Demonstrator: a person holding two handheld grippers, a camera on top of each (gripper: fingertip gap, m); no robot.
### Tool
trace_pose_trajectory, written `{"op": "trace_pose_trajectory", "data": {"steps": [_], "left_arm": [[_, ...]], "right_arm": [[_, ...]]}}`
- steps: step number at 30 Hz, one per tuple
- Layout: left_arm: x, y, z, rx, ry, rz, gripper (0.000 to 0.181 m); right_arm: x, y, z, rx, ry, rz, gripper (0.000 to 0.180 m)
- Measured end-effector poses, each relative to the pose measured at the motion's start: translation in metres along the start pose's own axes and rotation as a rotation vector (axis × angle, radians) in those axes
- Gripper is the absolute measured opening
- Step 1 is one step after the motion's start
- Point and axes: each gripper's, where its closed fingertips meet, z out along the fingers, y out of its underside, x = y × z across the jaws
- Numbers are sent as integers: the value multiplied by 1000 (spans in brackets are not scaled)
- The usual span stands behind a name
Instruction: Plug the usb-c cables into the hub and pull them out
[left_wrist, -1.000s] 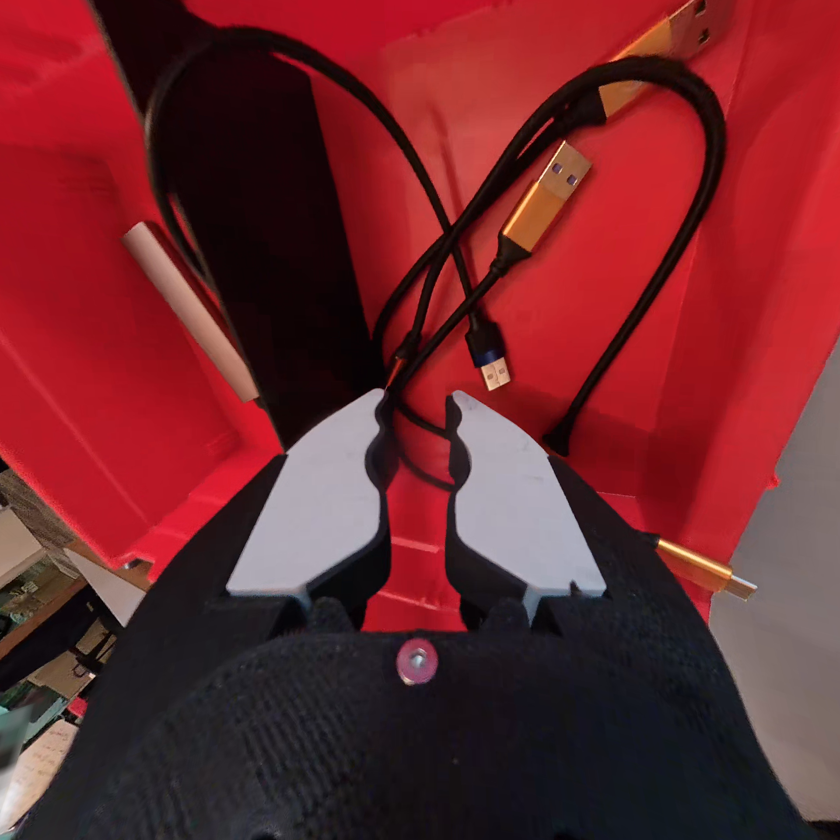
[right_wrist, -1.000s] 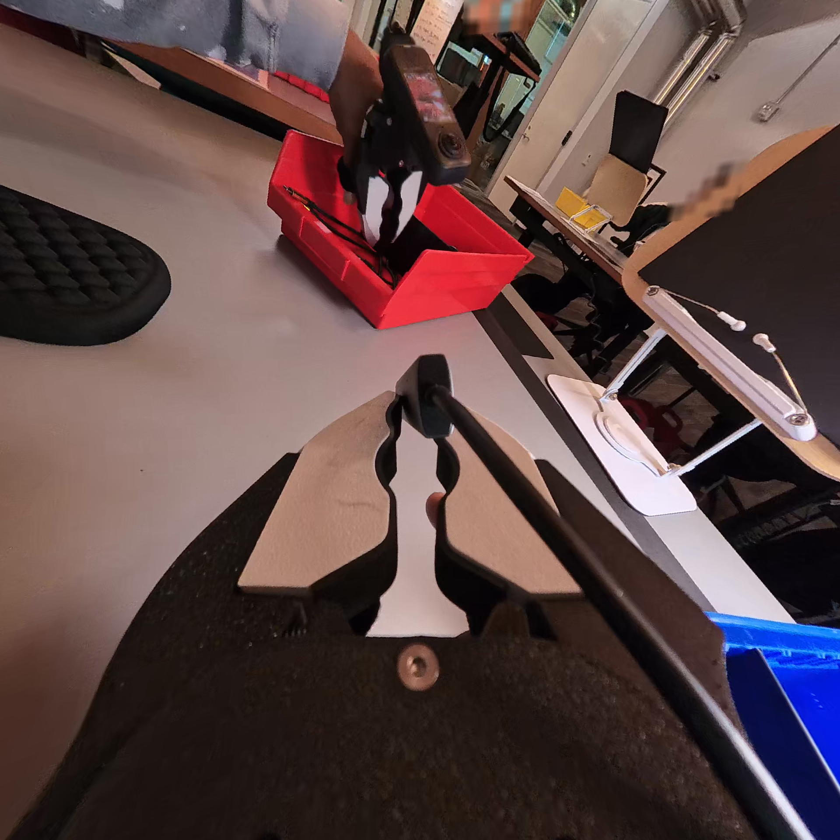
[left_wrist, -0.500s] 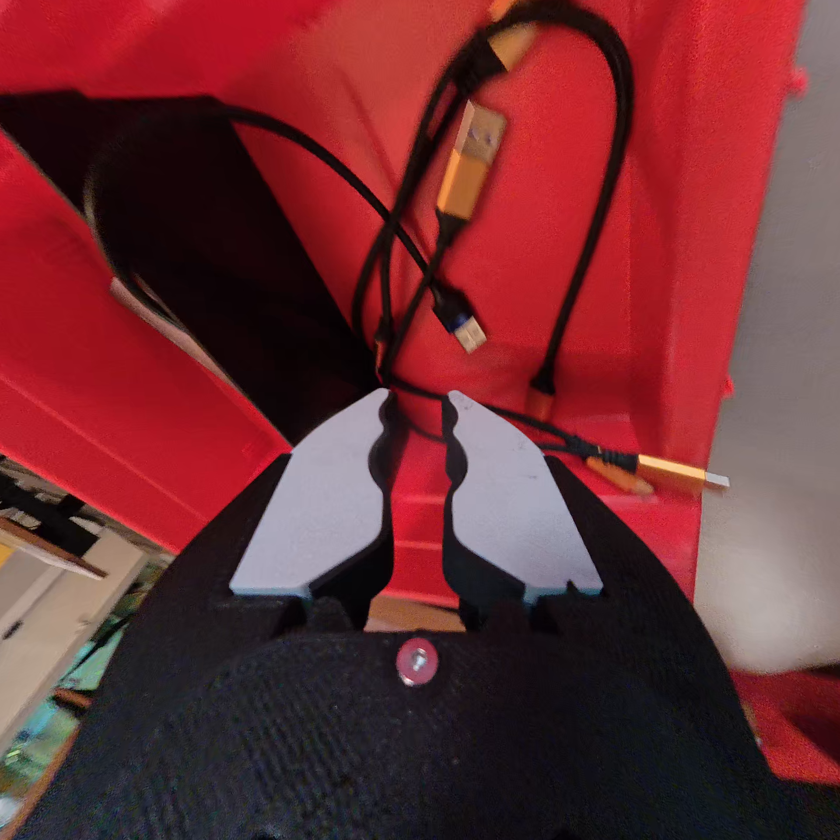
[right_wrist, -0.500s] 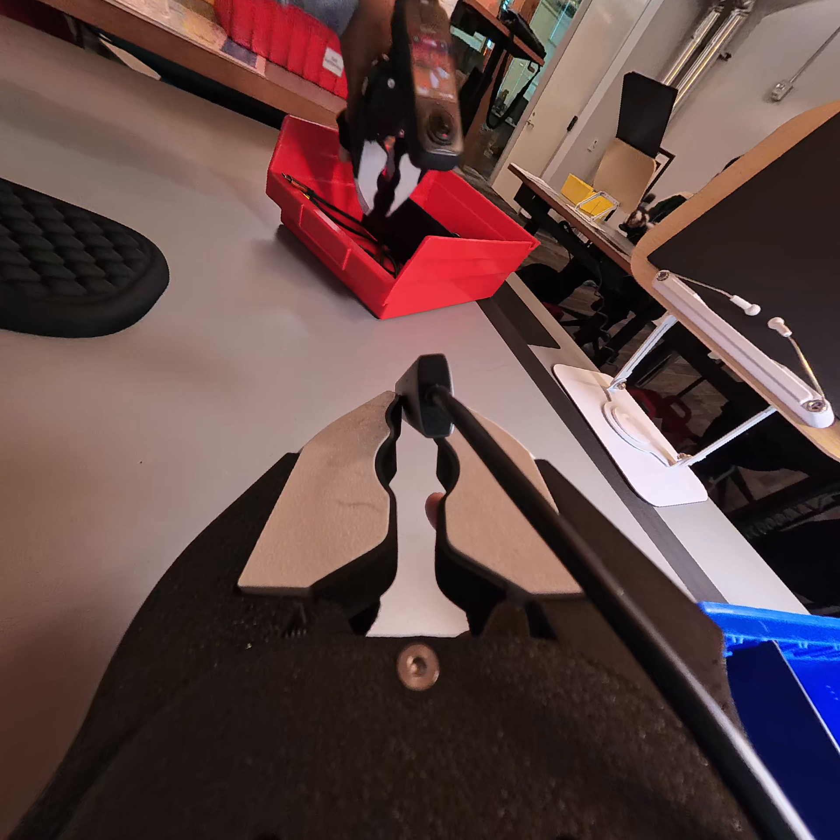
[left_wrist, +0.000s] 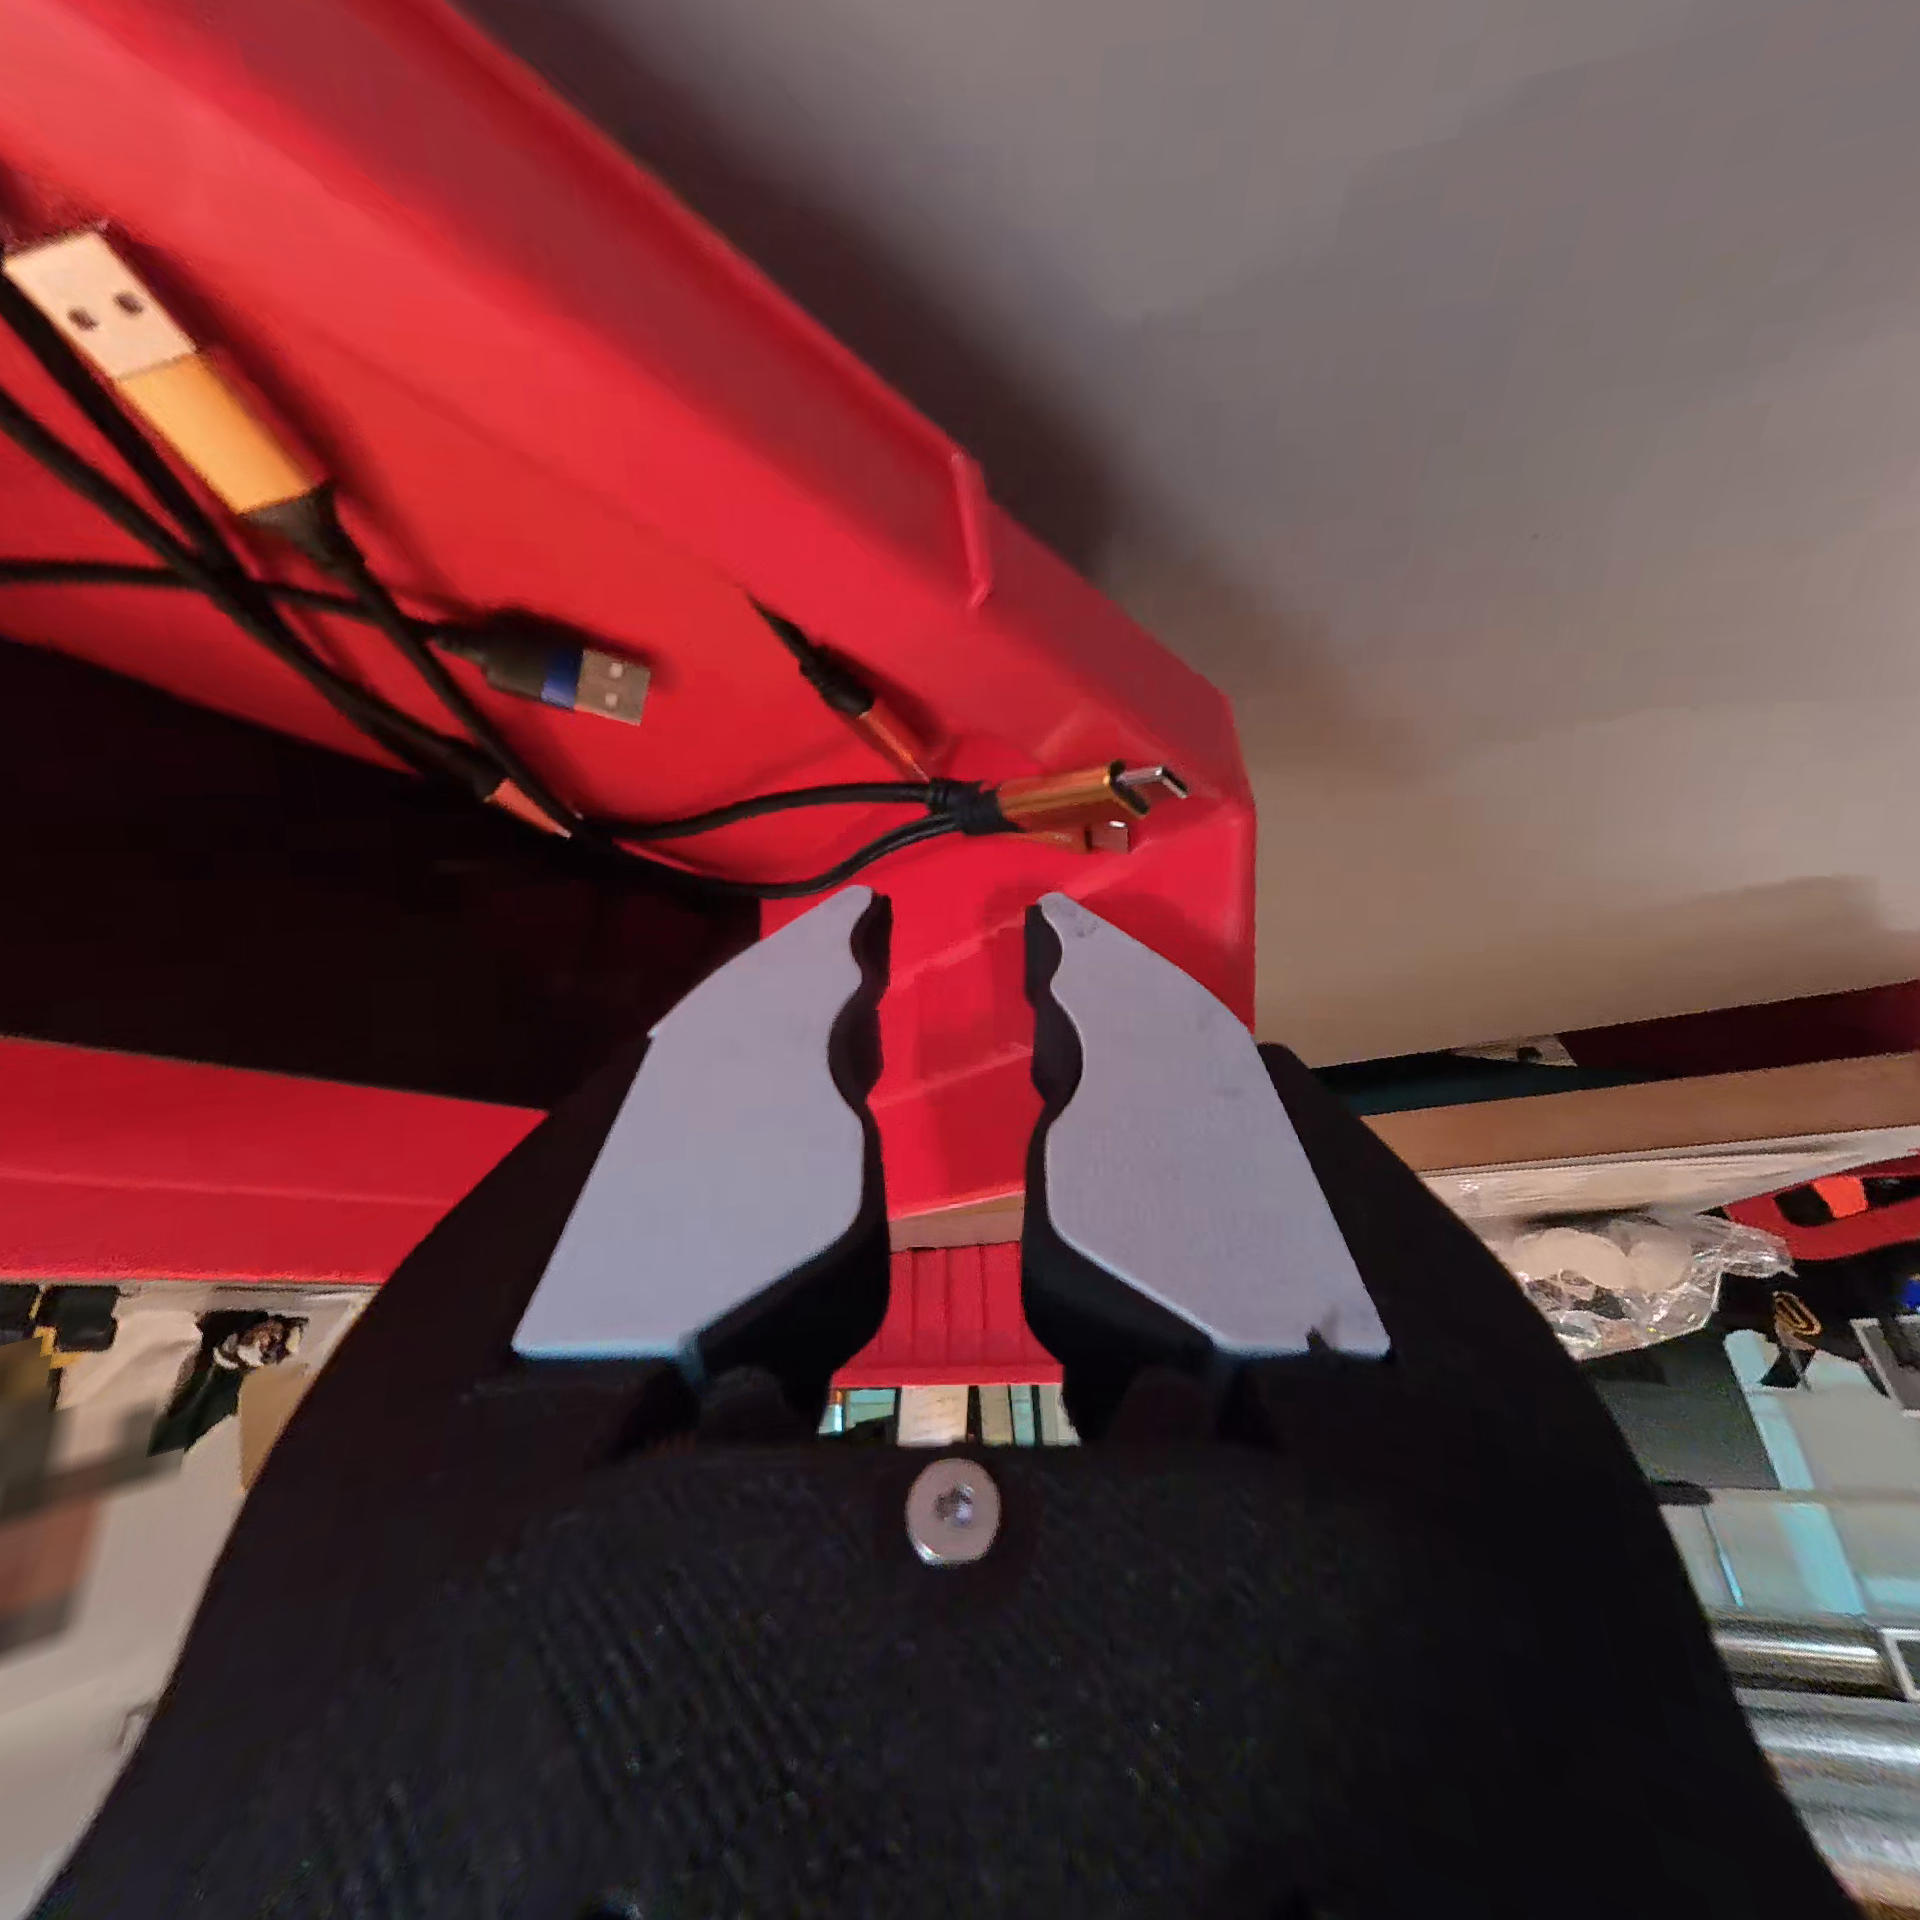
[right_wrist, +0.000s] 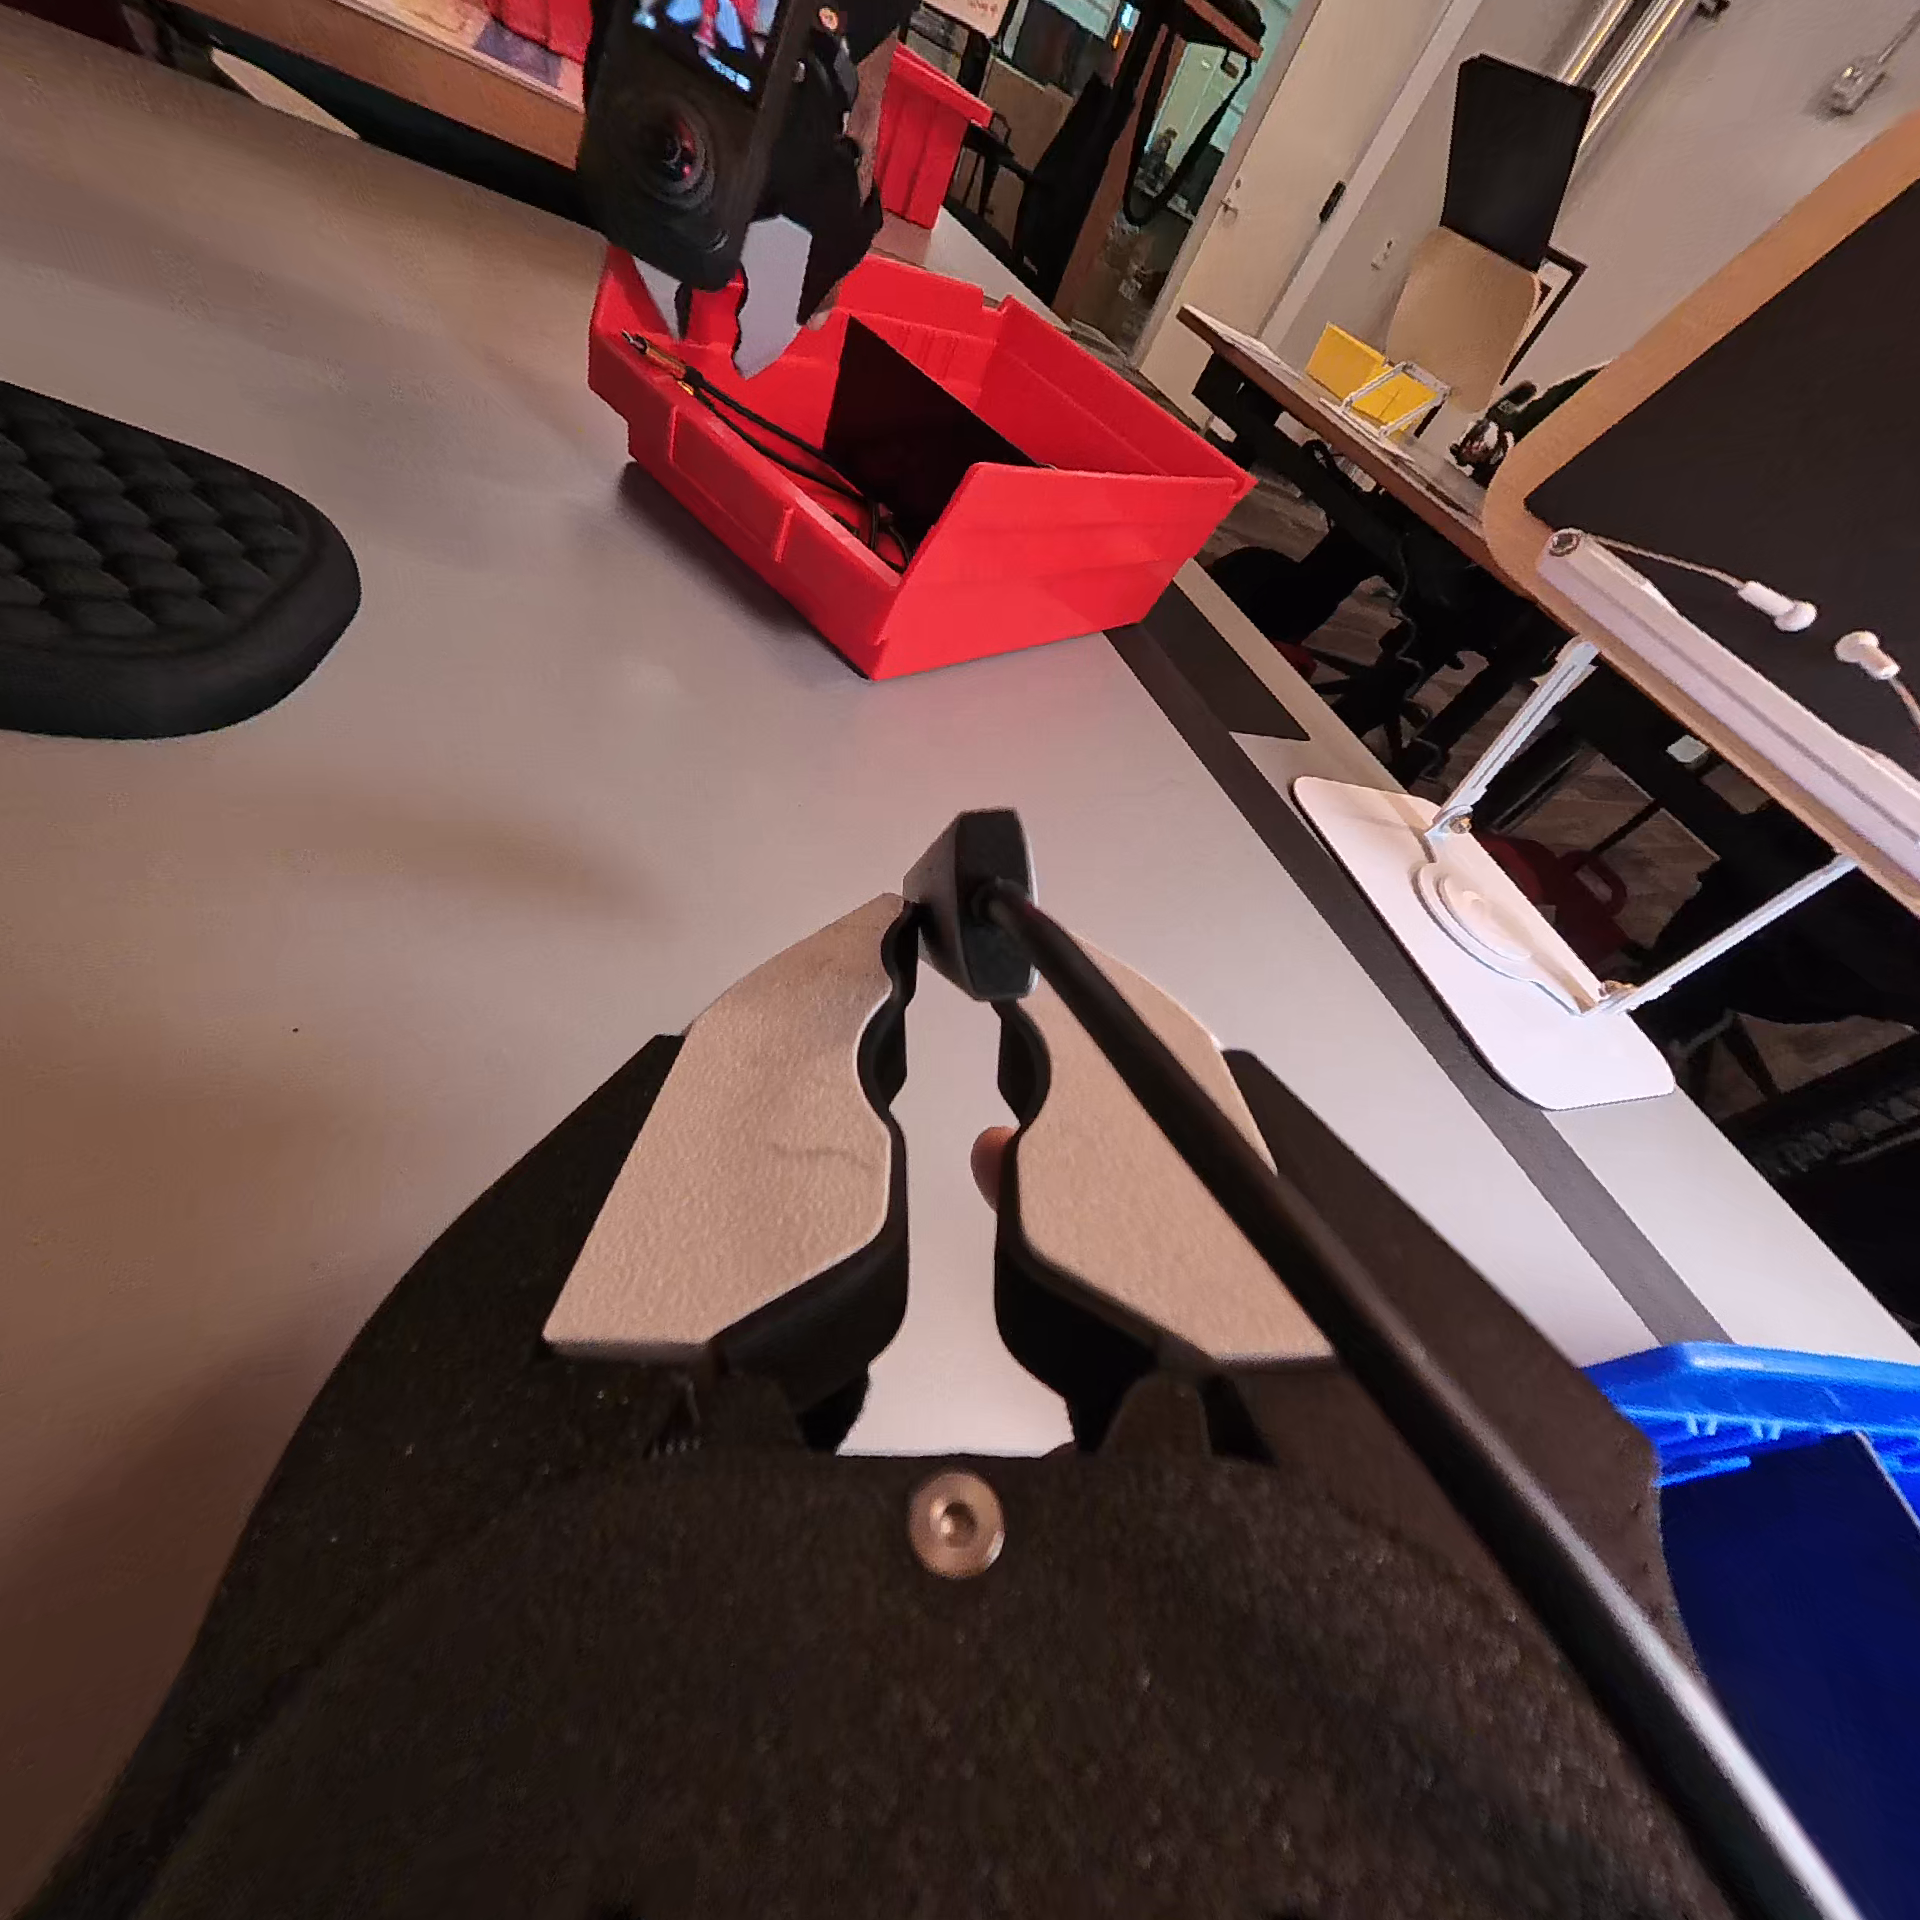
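My left gripper (left_wrist: 956, 914) hovers over a corner of the red bin (left_wrist: 644, 416), its jaws a little apart with nothing between them. Black cables lie in the bin: gold USB-C plugs (left_wrist: 1091, 792) just beyond my fingertips, a gold USB-A plug (left_wrist: 145, 353) and a black-and-blue plug (left_wrist: 571, 675) to the left. My right gripper (right_wrist: 961, 935) is shut on the black hub (right_wrist: 982, 904) above the grey table; the hub's black cable (right_wrist: 1247, 1195) runs back to the lower right. The right wrist view shows the left gripper (right_wrist: 769, 301) above the bin (right_wrist: 987, 582).
A black textured mat (right_wrist: 135, 582) lies at the table's left. A blue bin (right_wrist: 1766, 1455) sits at the lower right. A white stand base (right_wrist: 1475, 935) rests past the table's dark right edge (right_wrist: 1351, 904). Desks and chairs stand beyond. The black-and-blue plug (left_wrist: 571, 675) lies around 7 cm away from my left fingertips.
My left gripper has risen out of the red bin and swung towards its corner; the cable that lay between its fingers is no longer there. My right gripper still holds the hub.
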Motion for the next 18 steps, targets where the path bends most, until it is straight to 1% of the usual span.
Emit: {"op": "trace_pose_trajectory", "data": {"steps": [3, 6, 9, 12, 14, 16, 18], "left_arm": [[2, -4, 6, 12, 12, 48, 27], [2, -11, 11, 41, 15, 92, 24], [-2, -17, 11, 97, 13, 85, 14], [-3, -23, 5, 180, 28, 18, 1], [-7, -29, -3, 267, 28, -69, 1], [-15, -38, -15, 393, 15, -178, 0], [-22, -40, -22, 466, 2, -257, 0]], "right_arm": [[1, 3, 1, -1, -7, 20, 11], [2, 6, 2, -9, -6, 28, 11], [3, 9, 3, -18, -5, 28, 11], [5, 11, 3, -19, -7, 40, 11], [5, 12, 4, -17, -12, 49, 11], [5, 12, 4, -16, -16, 48, 11], [5, 10, 4, -14, -17, 43, 11]]}}
